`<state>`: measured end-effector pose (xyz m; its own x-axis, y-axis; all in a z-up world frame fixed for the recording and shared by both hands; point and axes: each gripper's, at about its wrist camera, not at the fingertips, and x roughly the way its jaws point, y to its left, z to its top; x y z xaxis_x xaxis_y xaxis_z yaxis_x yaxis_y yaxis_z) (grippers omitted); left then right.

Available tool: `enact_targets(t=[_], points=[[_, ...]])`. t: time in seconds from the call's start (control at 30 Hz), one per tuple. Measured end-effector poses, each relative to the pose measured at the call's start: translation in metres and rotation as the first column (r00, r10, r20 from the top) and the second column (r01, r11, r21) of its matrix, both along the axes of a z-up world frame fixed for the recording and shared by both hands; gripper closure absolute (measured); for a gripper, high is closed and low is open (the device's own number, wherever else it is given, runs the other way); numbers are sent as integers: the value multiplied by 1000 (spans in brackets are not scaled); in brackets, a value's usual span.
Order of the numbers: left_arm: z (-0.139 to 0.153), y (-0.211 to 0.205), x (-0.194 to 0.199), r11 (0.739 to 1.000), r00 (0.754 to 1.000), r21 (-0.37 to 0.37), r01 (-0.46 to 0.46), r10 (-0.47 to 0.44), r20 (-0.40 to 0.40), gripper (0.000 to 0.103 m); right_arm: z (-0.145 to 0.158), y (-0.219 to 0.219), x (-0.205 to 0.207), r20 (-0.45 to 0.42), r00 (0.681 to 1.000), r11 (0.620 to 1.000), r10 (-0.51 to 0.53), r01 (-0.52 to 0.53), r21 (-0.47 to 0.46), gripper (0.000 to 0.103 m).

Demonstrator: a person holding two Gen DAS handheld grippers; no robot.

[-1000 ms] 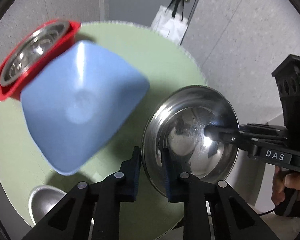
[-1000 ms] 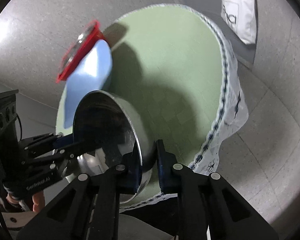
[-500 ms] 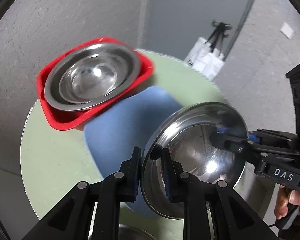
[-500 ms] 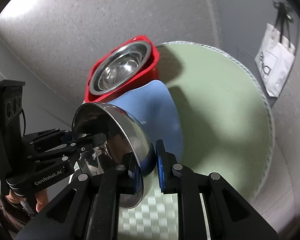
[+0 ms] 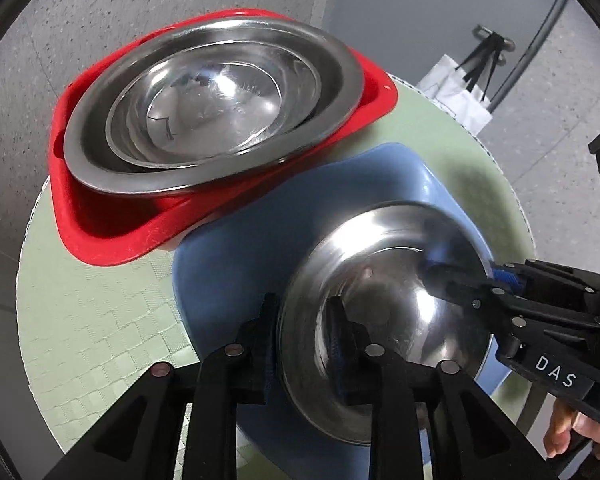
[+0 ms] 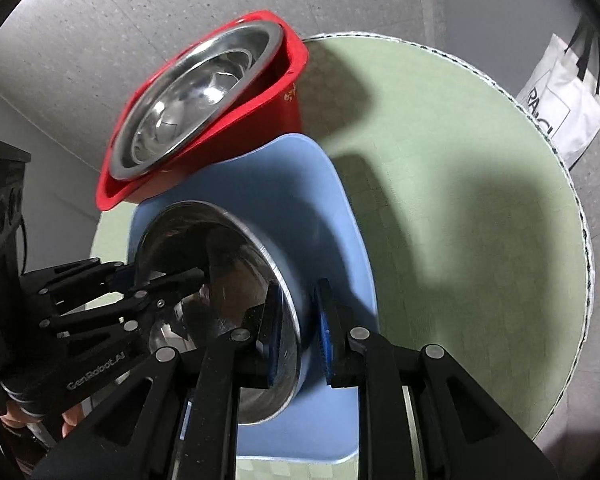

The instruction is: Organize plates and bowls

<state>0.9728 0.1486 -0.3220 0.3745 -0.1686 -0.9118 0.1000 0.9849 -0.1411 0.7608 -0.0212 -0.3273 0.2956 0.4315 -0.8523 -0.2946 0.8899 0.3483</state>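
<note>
Fingers (image 5: pixel 342 344) of both grippers opening around one steel bowl's (image 5: pixel 384 312) rim, now over one blue plate (image 5: pixel 236 264), beside one red basin (image 5: pixel 112 220) holding two nested steel dishes (image 5: pixel 212 108); earlier over green bench (image 5: pixel 100 320).

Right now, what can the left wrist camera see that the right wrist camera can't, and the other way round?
Only the left wrist view shows the left gripper end-on and the letters DAS on the right gripper. Only the right wrist view shows the far table with its shadows and the print on the bag. Both show the steel bowl over the blue plate, its rim between both opening grippers, plus the red tray of stacked bowls.
</note>
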Motion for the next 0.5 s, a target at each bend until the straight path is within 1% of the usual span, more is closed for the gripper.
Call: enact_targets(t=[0.07,0.13,0.17,0.2,0.23,0.33,0.43,0.5], points=[[4,4,-1,1000,1000,-17,-8,9,12,71,1,-1,1,6,1000,1000,-6,6,18,74],[10,10,-5,1000,999,-28,-14,15,33,55,7,-3,-1,25,1000,999,-15,14,31,63],[15,13,-10,999,999,-32,-18,20,49,51,13,-4,-4,48,999,999,-20,19,27,60],[20,17,-17,999,997,-39,-23,25,67,47,18,-3,-5,65,998,999,-28,26,19,50],[25,23,-22,999,996,-47,-27,30,82,45,26,-5,-9,92,995,999,-36,35,16,45],[38,41,-49,998,992,-58,-39,45,116,41,45,-9,-28,157,986,999,-52,54,-5,43],[44,61,-81,997,990,-55,-46,52,132,39,56,-7,-51,182,982,999,-52,52,4,41],[44,74,-99,997,990,-54,-52,58,126,39,60,-2,-72,189,981,999,-38,37,9,40]])
